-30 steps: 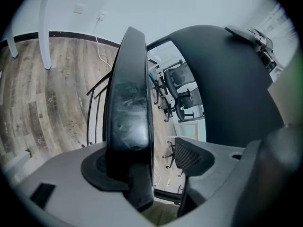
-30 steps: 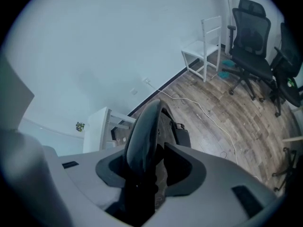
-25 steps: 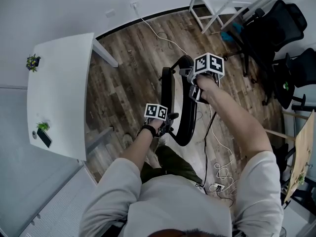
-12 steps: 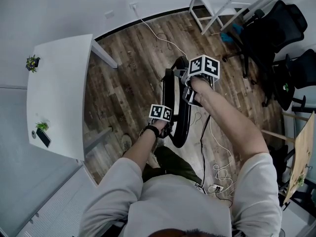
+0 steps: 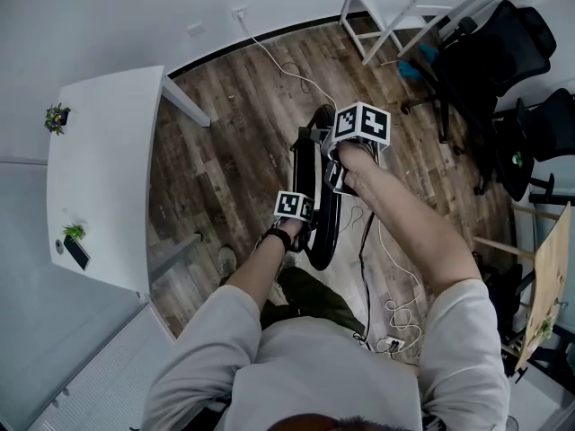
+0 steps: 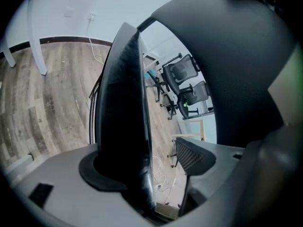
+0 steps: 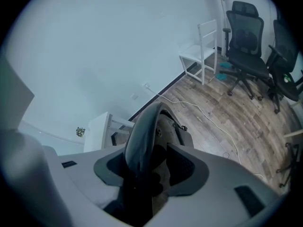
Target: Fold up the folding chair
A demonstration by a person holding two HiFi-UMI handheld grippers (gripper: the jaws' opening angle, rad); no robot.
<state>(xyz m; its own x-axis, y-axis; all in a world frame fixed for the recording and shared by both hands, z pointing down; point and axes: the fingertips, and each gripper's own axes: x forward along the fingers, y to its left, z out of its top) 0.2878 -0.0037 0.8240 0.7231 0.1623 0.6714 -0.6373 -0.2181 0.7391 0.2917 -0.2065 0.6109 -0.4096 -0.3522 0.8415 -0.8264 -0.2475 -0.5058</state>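
Head view, read left to right; positions are referenced to the folding chair (image 5: 325,236). A white table (image 5: 108,160) stands well to the left of the chair, apart from it. On the table, one potted plant (image 5: 58,115) sits at the far edge, and a second plant (image 5: 75,232) and a dark flat device (image 5: 79,253) sit at the near edge. The chair is black and stands upright on the wood floor (image 5: 225,142) directly in front of the person. It is seen edge-on from above, with its seat and back drawn close together. The left gripper (image 6: 149,164) is at the chair's near, lower end, on its left side. In the left gripper view a black chair panel stands between the jaws. It lies against the left pad (image 6: 92,171), while the right pad (image 6: 195,156) stands clear of it with floor showing in the gap. The jaws have just been closing but are not clamped, so this claw is released. The right gripper (image 7: 147,167) is at the chair's far, upper end. In the right gripper view the chair's rounded rim fills the jaws, with the near pad (image 7: 109,167) and the opposite pad (image 7: 189,167) both bearing on it. This claw is grasping the chair. A white cable (image 5: 287,68) runs over the floor beyond the chair. A white side chair (image 5: 386,7) stands beyond the chair and to its right. Loose cables (image 5: 400,317) lie on the floor near the chair's right side. Black office chairs (image 5: 503,43) stand well to the right of it.
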